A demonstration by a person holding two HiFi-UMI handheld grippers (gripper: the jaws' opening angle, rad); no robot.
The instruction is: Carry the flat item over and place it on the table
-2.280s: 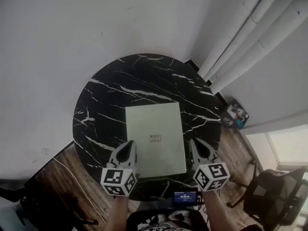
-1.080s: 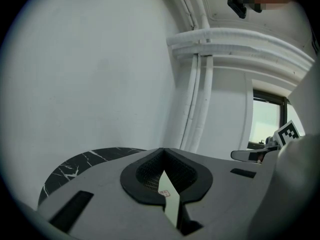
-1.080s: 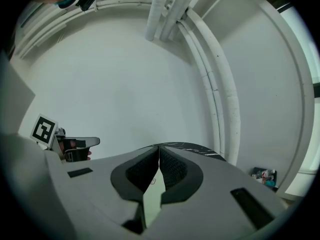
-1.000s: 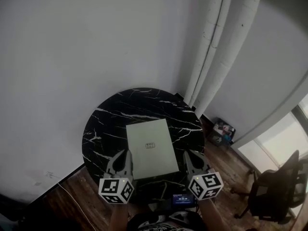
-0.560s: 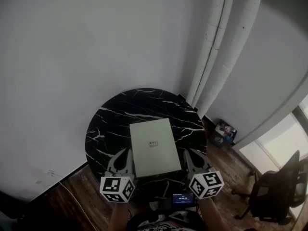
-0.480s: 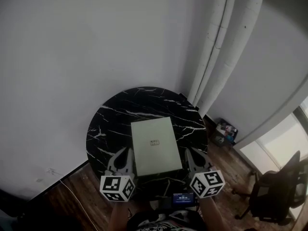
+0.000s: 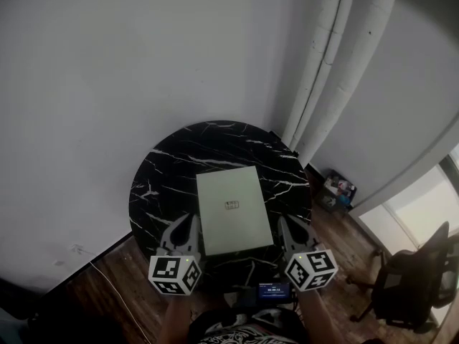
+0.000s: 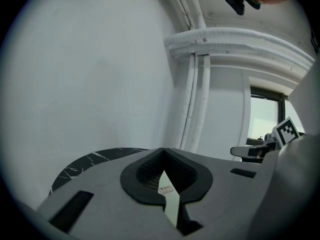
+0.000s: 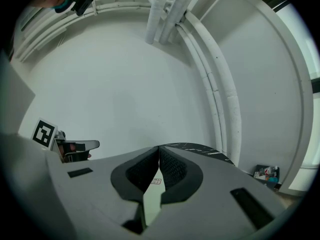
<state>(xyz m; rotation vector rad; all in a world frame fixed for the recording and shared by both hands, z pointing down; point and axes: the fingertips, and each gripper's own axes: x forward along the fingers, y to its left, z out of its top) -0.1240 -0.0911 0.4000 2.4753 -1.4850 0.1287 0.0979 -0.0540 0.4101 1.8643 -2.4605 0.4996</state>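
A pale green flat item (image 7: 234,208) with a small label lies flat on the round black marble table (image 7: 168,170). My left gripper (image 7: 188,221) is by the item's near left corner and my right gripper (image 7: 284,222) by its near right corner, each just apart from it. Both are shut with nothing held. In the left gripper view the closed left gripper (image 8: 162,150) frames a sliver of the flat item (image 8: 171,206). The right gripper view shows the same for the right gripper (image 9: 159,148) and the flat item (image 9: 150,200).
White pipes (image 7: 326,63) run up the wall behind the table. An office chair (image 7: 410,278) stands on the wood floor at the right, and a small box of oddments (image 7: 337,190) lies by the wall. A small screen (image 7: 275,290) sits near my body.
The flat item stays put on the table. Both grippers remain shut at its near corners. The head view has drifted slightly, shifting the table in the frame.
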